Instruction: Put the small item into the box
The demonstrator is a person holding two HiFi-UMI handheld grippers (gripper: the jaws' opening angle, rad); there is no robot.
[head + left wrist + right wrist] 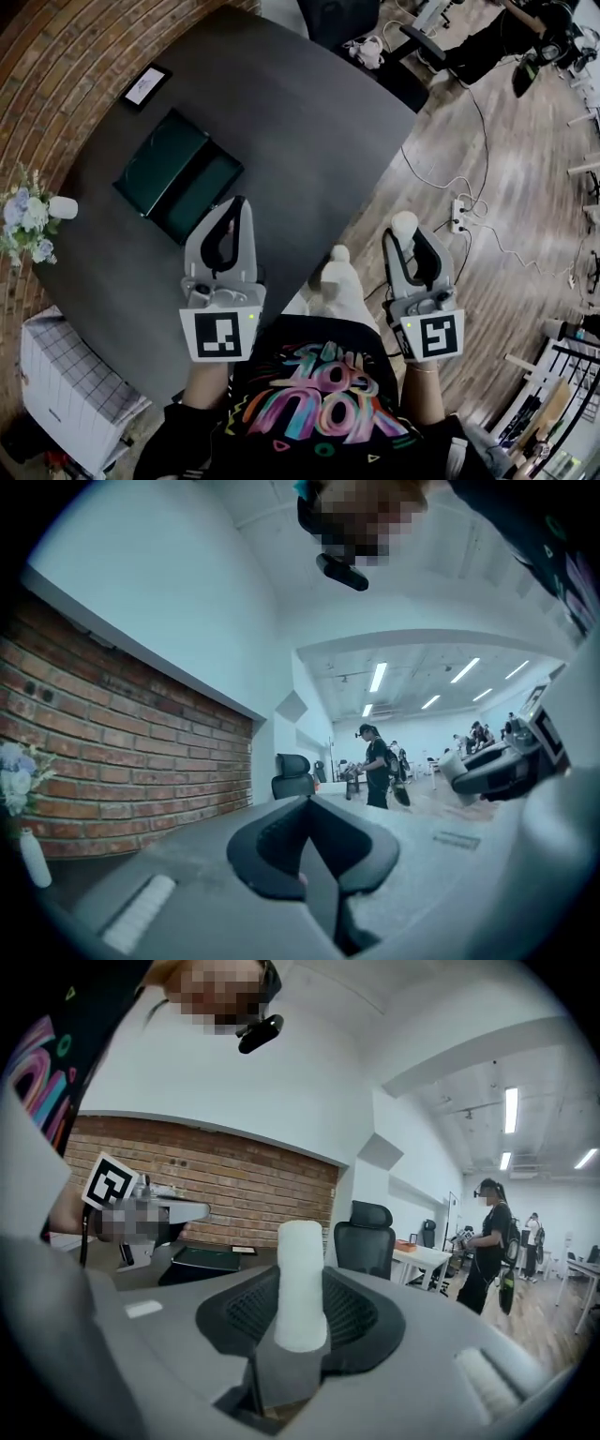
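A small white cylinder [405, 225] stands upright between the jaws of my right gripper [413, 240], which is shut on it. That gripper hangs off the table's right edge, over the wooden floor. The right gripper view shows the cylinder [302, 1269] upright in the dark pads [361, 1316]. The green box [178, 173] lies open on the dark table [300, 122], left of centre; it also shows far off in the right gripper view [202, 1260]. My left gripper [238, 208] hovers just right of the box, jaws together with nothing between them [307, 816].
A tablet [145, 86] lies at the table's far left corner. A vase of flowers [26, 217] stands on the left edge. A white crate [70, 394] sits on the floor below. A power strip with cables [459, 211] lies on the floor right. An office chair [366, 1237] stands behind.
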